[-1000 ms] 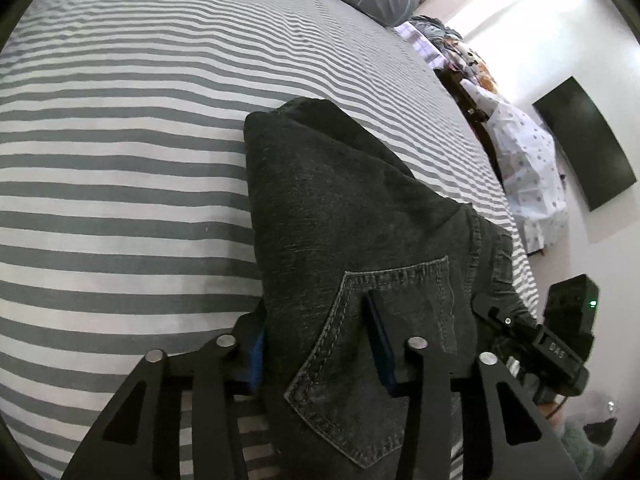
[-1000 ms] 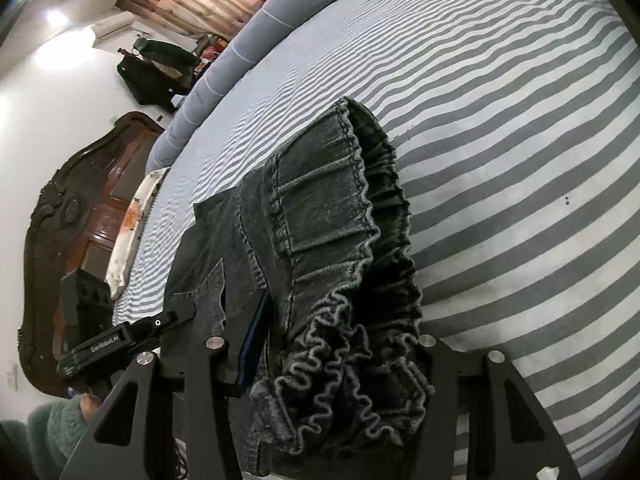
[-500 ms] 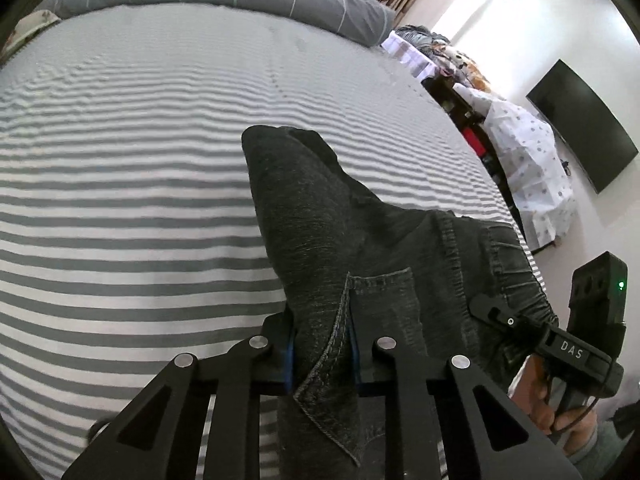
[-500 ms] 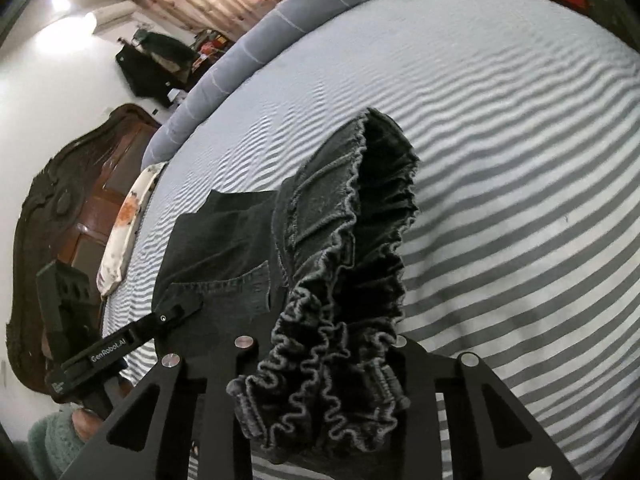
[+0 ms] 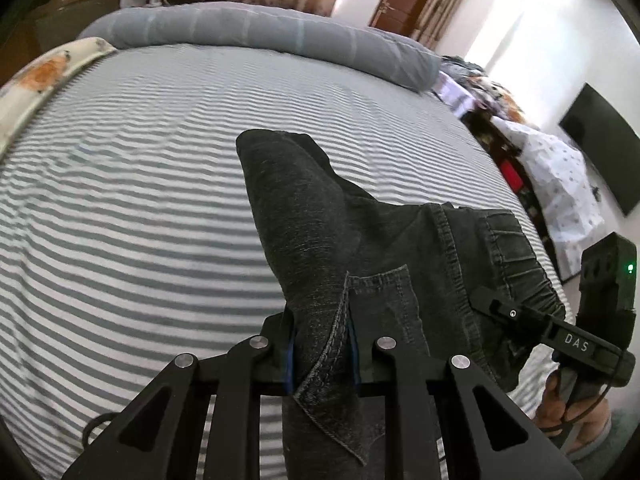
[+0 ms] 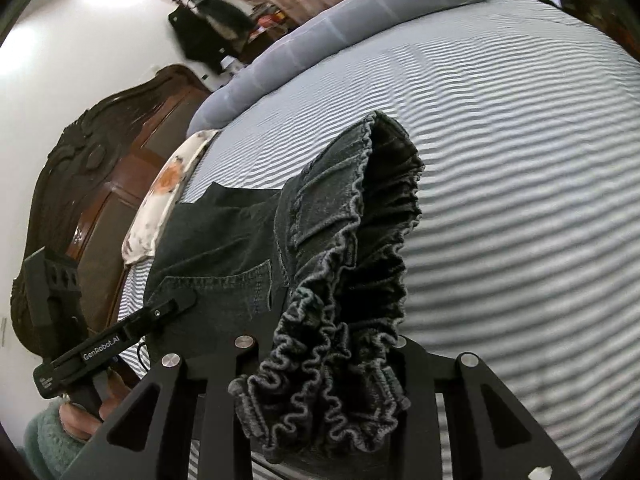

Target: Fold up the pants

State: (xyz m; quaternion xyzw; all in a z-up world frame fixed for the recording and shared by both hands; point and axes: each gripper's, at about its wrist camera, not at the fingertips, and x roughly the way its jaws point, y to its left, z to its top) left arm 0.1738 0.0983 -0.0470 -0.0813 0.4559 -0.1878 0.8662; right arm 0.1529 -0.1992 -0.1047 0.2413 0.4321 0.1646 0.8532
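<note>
Dark grey denim pants (image 5: 344, 248) are lifted above a grey-and-white striped bed (image 5: 132, 208). My left gripper (image 5: 320, 354) is shut on the fabric at the back pocket's edge. My right gripper (image 6: 320, 356) is shut on the bunched elastic waistband (image 6: 340, 288); its fingertips are hidden by the cloth. The right gripper also shows in the left wrist view (image 5: 560, 332), and the left gripper in the right wrist view (image 6: 116, 340). The folded leg end hangs out toward the middle of the bed.
A long grey bolster pillow (image 5: 260, 36) lies along the far edge of the bed. A dark carved wooden headboard (image 6: 84, 184) stands at the left side. A cloth-covered pile (image 5: 560, 176) and a wall TV (image 5: 600, 160) are beyond the right edge.
Both grippers have closed on the pants and lifted them off the bed. The view has tilted up, so more of the room shows.
</note>
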